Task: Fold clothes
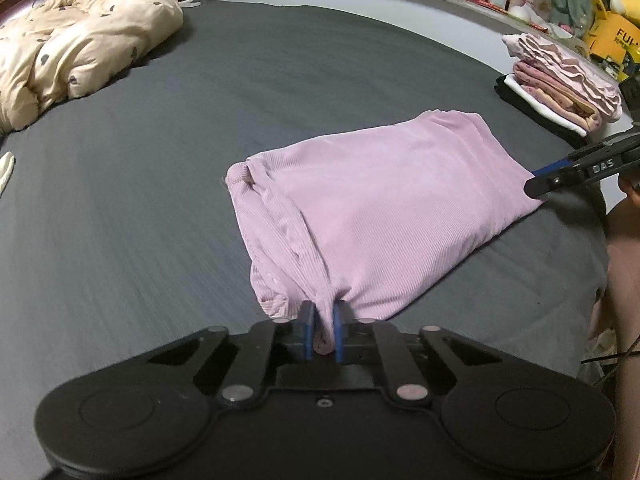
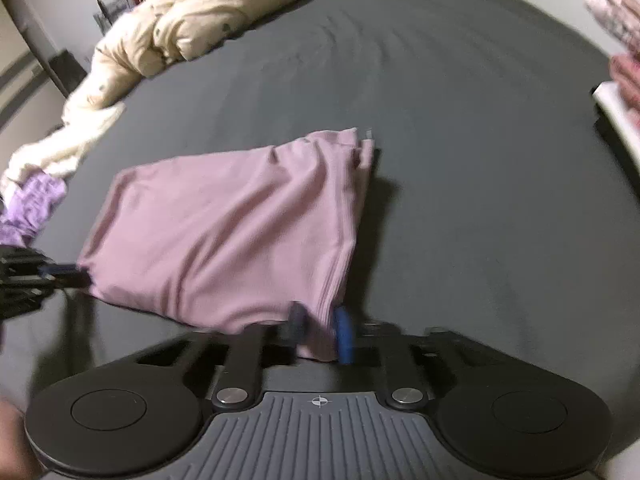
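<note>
A folded pink garment [image 1: 372, 204] lies on a bed covered by a dark grey sheet [image 1: 160, 184], roughly in the middle of the mattress and toward its near edge. Two hand-held tongs grip its near corners. The left tongs [image 1: 322, 330] are closed on a bunched wad of fabric at one near corner of the garment; the cloth fills the narrow gap between the blue pads. The right tongs [image 2: 320, 332] are likewise closed on the other near corner, with pink fabric pinched between them.

Likely risks: the left grip holds a thick, uneven bunch of several layers, so an inner layer could slip free when the garment is lifted, and the fold would open. If the two corners are pulled apart unevenly, the stacked layers beyond them could skew or drag along the sheet.

The left wrist view alone shows a stack of folded clothes [image 1: 560, 80] well beyond the garment at the bed's far right edge, with bottles and a yellow box behind it, and the right tongs seen from the side. The right wrist view, somewhat blurred, alone shows a crumpled lilac item [image 2: 32, 208] beside the garment's left end. A cream quilt [image 1: 76, 44] lies at the head of the bed, well apart from the garment.
</note>
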Action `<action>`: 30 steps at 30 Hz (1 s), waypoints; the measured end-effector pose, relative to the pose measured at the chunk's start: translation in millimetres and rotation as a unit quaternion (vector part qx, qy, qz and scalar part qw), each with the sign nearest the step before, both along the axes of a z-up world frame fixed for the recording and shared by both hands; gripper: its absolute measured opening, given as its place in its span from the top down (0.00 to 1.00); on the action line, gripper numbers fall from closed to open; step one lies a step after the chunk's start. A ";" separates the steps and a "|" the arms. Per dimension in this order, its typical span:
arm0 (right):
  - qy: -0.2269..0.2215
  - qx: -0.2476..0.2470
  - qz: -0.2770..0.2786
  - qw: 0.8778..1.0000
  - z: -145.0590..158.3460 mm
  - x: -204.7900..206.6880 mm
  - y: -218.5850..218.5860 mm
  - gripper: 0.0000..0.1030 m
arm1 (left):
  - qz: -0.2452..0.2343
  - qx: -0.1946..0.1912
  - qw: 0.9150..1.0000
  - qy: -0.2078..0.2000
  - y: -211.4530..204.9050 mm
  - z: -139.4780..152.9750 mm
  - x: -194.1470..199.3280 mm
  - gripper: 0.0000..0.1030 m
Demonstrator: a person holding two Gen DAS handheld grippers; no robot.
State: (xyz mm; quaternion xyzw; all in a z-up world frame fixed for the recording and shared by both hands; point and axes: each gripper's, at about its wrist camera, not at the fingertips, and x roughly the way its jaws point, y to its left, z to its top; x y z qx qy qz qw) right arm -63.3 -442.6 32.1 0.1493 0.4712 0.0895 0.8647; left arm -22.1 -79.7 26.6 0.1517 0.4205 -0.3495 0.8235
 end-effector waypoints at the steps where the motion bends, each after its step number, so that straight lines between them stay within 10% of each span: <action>1: -0.002 -0.002 0.002 1.000 1.2 0.2 0.4 0.94 | 0.000 0.003 1.000 -0.003 -0.6 0.6 -0.5 0.94; 15: 0.015 -0.010 -0.033 0.999 1.5 -1.8 -20.1 0.95 | 0.016 0.021 1.000 0.009 6.3 1.0 10.2 0.89; 17: 0.013 0.002 -0.039 0.999 5.1 -2.3 -24.9 0.89 | 0.026 0.004 1.000 0.017 10.5 3.6 12.1 0.85; 21: -0.055 -0.031 -0.064 0.996 24.5 -4.8 -30.6 0.31 | 0.034 -0.026 0.999 0.016 22.4 17.1 13.0 0.71; 30: -0.091 -0.036 -0.085 0.992 21.9 50.5 -20.4 0.32 | 0.119 -0.095 0.988 0.009 8.6 30.1 65.8 0.60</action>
